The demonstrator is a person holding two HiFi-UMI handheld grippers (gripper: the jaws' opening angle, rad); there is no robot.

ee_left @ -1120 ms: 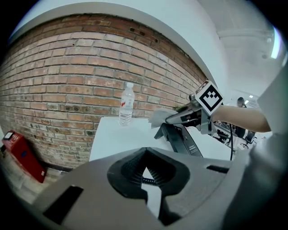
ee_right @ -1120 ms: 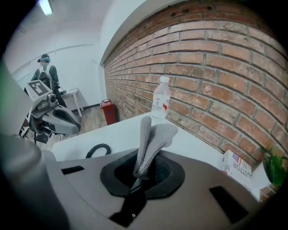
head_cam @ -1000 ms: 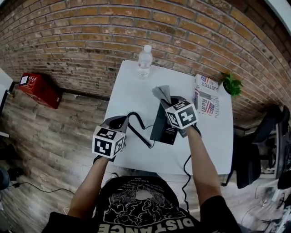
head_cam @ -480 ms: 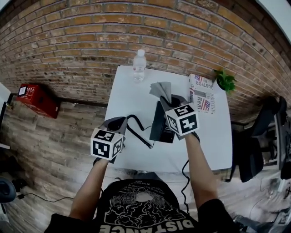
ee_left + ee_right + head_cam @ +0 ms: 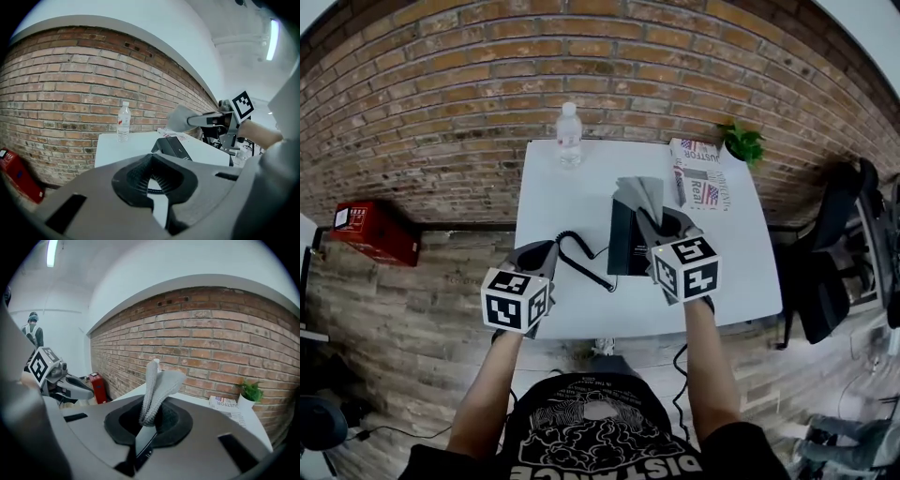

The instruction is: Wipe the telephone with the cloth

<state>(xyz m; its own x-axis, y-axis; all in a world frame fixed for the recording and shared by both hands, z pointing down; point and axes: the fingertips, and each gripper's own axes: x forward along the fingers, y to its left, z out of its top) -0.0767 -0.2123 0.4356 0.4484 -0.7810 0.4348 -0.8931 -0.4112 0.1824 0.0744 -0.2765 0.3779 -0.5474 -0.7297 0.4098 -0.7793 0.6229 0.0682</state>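
Your right tool [image 5: 147, 420] pinches the grey knitted cloth [image 5: 157, 385] above the black desk telephone [image 5: 623, 246] on the white surface [image 5: 581, 187]; your left tool [image 5: 151, 180] is narrow, nearly closed, and empty.

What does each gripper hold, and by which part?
The right gripper holds the grey cloth by its lower end. The left gripper holds nothing; its jaws are together.

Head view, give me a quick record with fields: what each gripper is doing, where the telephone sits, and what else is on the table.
Right gripper: shut on the grey cloth, over the telephone
Left gripper: shut, holding nothing, beside the coiled cord
Telephone: black, on the white table
Also on table: water bottle, newspaper, potted plant
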